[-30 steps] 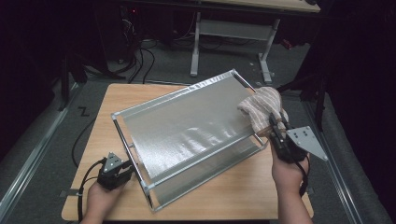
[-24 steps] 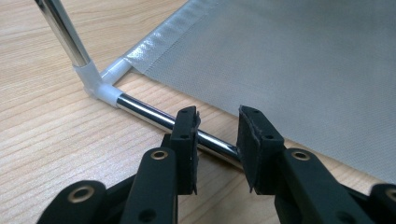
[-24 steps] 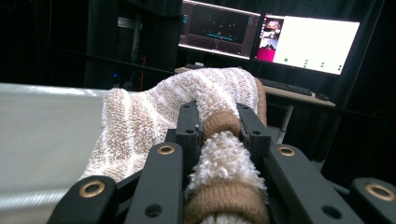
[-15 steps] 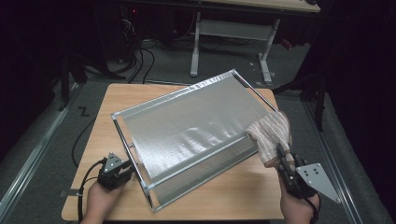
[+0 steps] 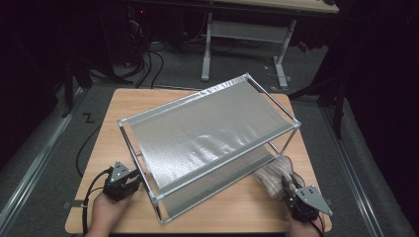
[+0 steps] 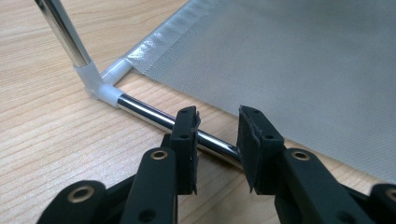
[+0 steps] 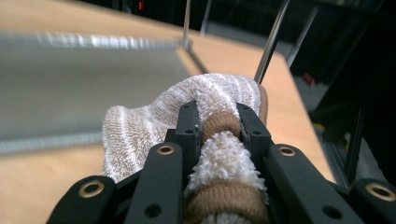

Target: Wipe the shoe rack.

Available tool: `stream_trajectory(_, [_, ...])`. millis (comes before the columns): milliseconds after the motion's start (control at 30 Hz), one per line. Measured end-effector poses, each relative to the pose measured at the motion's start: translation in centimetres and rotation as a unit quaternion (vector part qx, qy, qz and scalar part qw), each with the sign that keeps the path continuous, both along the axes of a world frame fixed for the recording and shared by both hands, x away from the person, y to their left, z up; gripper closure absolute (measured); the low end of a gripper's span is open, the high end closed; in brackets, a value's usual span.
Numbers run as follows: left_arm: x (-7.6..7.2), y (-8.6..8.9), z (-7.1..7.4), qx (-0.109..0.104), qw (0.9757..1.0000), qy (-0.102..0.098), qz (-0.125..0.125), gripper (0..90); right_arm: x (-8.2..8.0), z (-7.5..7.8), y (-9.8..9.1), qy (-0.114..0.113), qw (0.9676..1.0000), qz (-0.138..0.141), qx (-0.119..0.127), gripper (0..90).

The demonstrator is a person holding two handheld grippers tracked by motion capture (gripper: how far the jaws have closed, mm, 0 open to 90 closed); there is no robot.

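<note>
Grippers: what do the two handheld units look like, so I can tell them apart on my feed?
Both are black, with two jaws bearing dark pads and brass-coloured pivot rivets. The left gripper trails a black cable over the table's edge and carries a small grey plate on top. The right gripper carries a larger grey three-cornered plate. No sleeves show on either forearm.

My tongs (image 6: 217, 140) are black, jointed, with brass-ringed screw holes; the right tongs (image 5: 296, 193) carry a grey three-cornered plate, the left tongs (image 5: 122, 178) a black cable.

cream, brown-striped towel (image 7: 154, 121); silver-grey mesh rack (image 5: 207, 133); black tongs (image 7: 218, 122); probably light wood table (image 5: 237, 210).
</note>
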State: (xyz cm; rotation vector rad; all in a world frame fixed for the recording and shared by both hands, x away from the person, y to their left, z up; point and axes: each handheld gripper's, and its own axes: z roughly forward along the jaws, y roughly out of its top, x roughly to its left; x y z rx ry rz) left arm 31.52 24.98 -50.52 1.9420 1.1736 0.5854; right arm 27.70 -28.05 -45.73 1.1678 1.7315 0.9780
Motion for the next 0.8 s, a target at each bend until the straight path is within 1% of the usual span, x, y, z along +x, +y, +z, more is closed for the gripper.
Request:
stream_trajectory(33, [0.0,0.0,0.0,0.0,1.0,0.0,0.0,68.0,0.1,-0.4,-0.1,0.012,0.9999,0.0,-0.001,74.4])
stream_trajectory(100, [0.0,0.0,0.0,-0.001,1.0,0.0,0.0,68.0,0.2,-0.9,-0.4,0.029,0.9996,-0.002,0.008,74.0])
stream_trajectory(167, [0.0,0.0,0.0,-0.001,1.0,0.0,0.0,68.0,0.5,-1.4,-0.8,0.05,0.9985,-0.004,0.022,72.5])
stream_trajectory(200, [0.0,0.0,0.0,-0.001,1.0,0.0,0.0,67.9,0.7,-1.7,-0.8,0.059,0.9979,-0.002,0.029,70.3])
stream_trajectory(267, [0.0,0.0,0.0,-0.001,1.0,0.0,0.0,68.0,0.7,-1.7,-0.7,0.061,0.9977,-0.002,0.029,69.2])
stream_trajectory(333, [0.0,0.0,0.0,-0.001,1.0,0.0,0.0,68.0,0.7,-1.8,-0.7,0.063,0.9974,0.0,0.033,64.0])
stream_trajectory(500, [0.0,0.0,0.0,0.001,1.0,0.0,0.0,67.9,1.0,-1.8,-0.7,0.073,0.9962,0.012,0.047,36.7])
stream_trajectory(533, [0.0,0.0,0.0,0.0,1.0,0.0,0.0,67.9,1.1,-2.0,-0.7,0.083,0.9953,0.01,0.048,26.5])
stream_trajectory(567, [0.0,0.0,0.0,0.0,1.0,0.0,0.0,67.9,1.1,-2.0,-0.7,0.083,0.9953,0.01,0.048,26.5])
stream_trajectory(600, [0.0,0.0,0.0,0.0,1.0,0.0,0.0,67.9,1.2,-2.2,-0.6,0.09,0.9948,0.009,0.048,25.5])
stream_trajectory(633, [0.0,0.0,0.0,0.0,1.0,0.0,0.0,67.9,1.4,-2.5,-0.6,0.102,0.9939,0.01,0.04,24.0])
stream_trajectory(667, [0.0,0.0,0.0,-0.001,1.0,-0.001,0.0,67.9,1.6,-3.0,-0.6,0.122,0.9919,0.009,0.035,23.8])
stream_trajectory(700, [0.0,0.0,0.0,-0.001,1.0,0.0,0.0,67.9,1.7,-3.1,-0.6,0.129,0.991,0.01,0.035,23.8])
stream_trajectory(733, [0.0,0.0,0.0,-0.001,1.0,0.0,0.001,67.9,1.7,-3.1,-0.6,0.129,0.991,0.01,0.035,23.8])
stream_trajectory(767, [0.0,0.0,0.0,-0.001,1.0,0.0,0.0,67.9,1.8,-3.3,-0.7,0.135,0.9903,0.006,0.036,23.9])
stream_trajectory(800, [0.0,0.1,0.0,-0.001,1.0,0.0,0.0,67.9,1.9,-3.6,-0.8,0.145,0.9888,0.003,0.036,24.0])
